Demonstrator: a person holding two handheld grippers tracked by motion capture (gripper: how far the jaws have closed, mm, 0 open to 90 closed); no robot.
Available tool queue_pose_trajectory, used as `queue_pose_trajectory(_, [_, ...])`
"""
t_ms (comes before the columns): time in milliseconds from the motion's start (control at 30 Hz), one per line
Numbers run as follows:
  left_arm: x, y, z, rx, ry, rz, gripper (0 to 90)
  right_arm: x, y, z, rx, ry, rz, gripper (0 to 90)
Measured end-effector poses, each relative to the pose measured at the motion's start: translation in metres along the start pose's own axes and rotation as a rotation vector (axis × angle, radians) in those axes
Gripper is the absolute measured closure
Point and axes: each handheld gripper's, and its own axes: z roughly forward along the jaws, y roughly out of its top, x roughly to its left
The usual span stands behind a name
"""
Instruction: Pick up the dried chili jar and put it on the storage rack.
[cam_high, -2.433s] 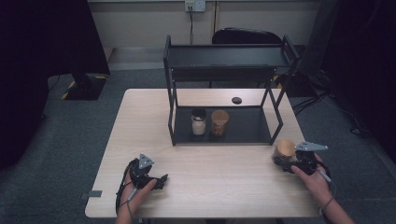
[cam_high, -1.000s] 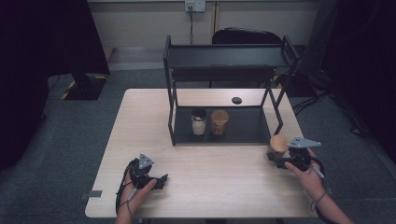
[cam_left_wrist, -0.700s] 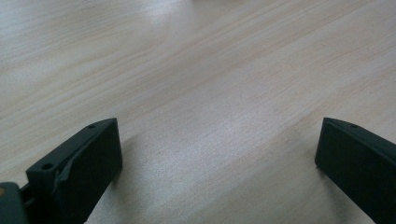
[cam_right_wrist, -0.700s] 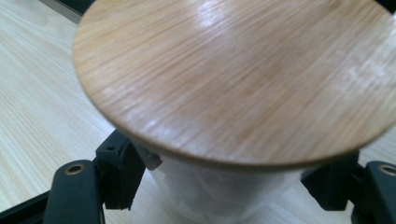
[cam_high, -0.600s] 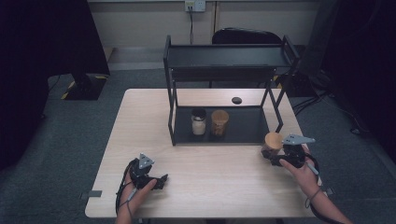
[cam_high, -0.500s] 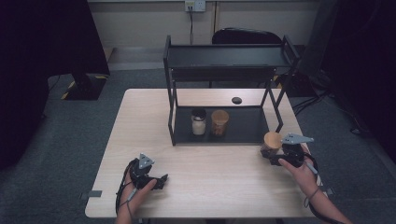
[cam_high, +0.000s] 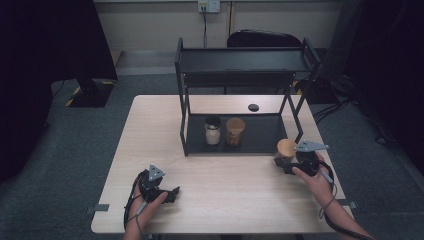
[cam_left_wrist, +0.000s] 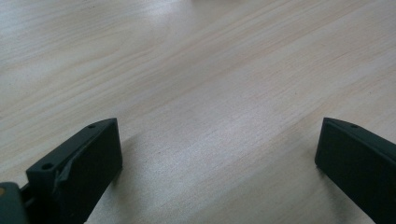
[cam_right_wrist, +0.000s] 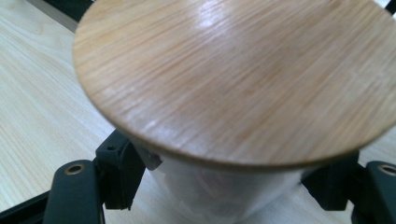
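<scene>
Right gripper clamps the wooden-lidded jar beside the rack's front post; a careless swing clips it.

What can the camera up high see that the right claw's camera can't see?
From the high view: the black shelf with two jars, a white one and a brown one, a small black disc on the table, and the left claw resting open. From the right claw view: the pale, see-through body under the jar's wooden lid, with the black claw pressing it from both sides. Both share: the wood-lidded jar held in the right claw, and the table.
</scene>
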Motion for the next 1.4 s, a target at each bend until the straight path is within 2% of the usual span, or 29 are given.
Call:
queue_pose_trajectory(400, [0.000,0.000,0.000,0.000,0.000,0.000,0.0,0.005,0.009,0.014,0.002,-0.008,-0.010,25.3])
queue_pose_trajectory(1033, [0.000,0.000,0.000,0.000,0.000,0.000,0.0,0.006,0.018,0.029,-0.004,-0.034,-0.008,25.3])
queue_pose_trajectory(1400, [0.000,0.000,0.000,0.000,0.000,0.000,0.0,0.016,0.026,0.035,0.002,-0.009,-0.027,25.3])
